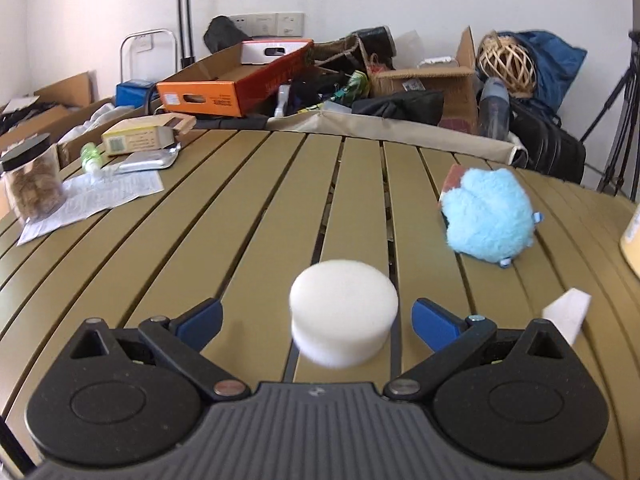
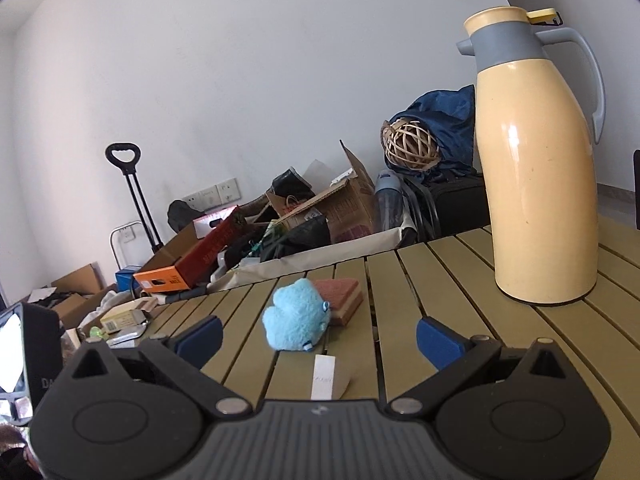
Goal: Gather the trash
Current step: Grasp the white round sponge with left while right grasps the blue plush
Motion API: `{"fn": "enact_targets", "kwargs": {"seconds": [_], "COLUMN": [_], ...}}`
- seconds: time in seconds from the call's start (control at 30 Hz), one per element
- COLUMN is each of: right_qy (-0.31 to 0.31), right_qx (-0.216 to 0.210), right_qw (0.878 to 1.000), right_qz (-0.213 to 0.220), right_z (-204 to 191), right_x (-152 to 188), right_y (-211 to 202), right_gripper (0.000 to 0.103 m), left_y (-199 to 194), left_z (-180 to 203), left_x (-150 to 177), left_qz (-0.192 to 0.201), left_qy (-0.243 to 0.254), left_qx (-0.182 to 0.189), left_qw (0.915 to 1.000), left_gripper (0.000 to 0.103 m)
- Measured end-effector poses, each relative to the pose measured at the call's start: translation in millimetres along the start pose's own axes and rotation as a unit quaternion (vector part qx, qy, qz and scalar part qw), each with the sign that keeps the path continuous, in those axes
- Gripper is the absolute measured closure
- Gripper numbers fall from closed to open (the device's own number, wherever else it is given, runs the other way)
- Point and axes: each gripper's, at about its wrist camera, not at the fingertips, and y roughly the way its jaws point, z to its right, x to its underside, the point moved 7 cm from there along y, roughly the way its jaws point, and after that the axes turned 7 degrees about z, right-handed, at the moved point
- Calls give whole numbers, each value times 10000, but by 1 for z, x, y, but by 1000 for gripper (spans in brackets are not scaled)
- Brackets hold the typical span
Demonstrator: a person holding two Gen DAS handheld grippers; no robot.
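Between wide-spread left gripper (image 1: pixel 316 318) fingers: round white foam puck (image 1: pixel 344 314).
Light, soft, compressible; grip across curved sides. Right gripper (image 2: pixel 318 338) wide, empty.

Table (image 1: pixel 248 216): olive-brown slats w/ dark gaps. Near, a plain white foam puck (image 1: pixel 343 312). Right of it, a fluffy light-blue toy (image 1: pixel 490 216) on a red-brown & tan sponge (image 2: pixel 340 300). Far right, a pale yellow jug (image 2: pixel 536 184) w/ grey top & handle. Far left, an orange box (image 1: pixel 236 84). Gripper pads (image 1: pixel 200 320) blue, bodies black.
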Motion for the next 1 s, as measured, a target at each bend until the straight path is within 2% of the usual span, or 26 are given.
{"fn": "enact_targets", "kwargs": {"seconds": [0.07, 0.17, 0.23, 0.27, 0.43, 0.63, 1.0], "right_qy": [-46, -69, -114, -141, -178, -389, -1067], "right_qx": [46, 93, 160, 156, 179, 277, 746], "right_qw": [10000, 9999, 9998, 9997, 9995, 9986, 9886], "right_qz": [-24, -39, -69, -89, -176, -221, -753], "right_z": [-1, -3, -5, -7, -13, -30, -65], "right_x": [1, 2, 4, 5, 11, 4, -3], "right_y": [8, 18, 22, 23, 27, 42, 121], "right_gripper": [0, 0, 0, 0, 0, 0, 0], "left_y": [9, 21, 22, 22, 19, 6, 5], "left_z": [4, 9, 11, 12, 10, -6, -63], "left_x": [1, 5, 4, 2, -7, -34, -69], "left_qz": [-70, -220, -172, -145, -60, 347, 822], "left_qy": [105, 175, 179, 197, 25, -276, -860], "left_qx": [-10, -56, 8, 12, 147, 298, 90], "left_qw": [9999, 9996, 9997, 9997, 9999, 9986, 9929], "left_gripper": [5, 25, 35, 45, 47, 47, 47]}}
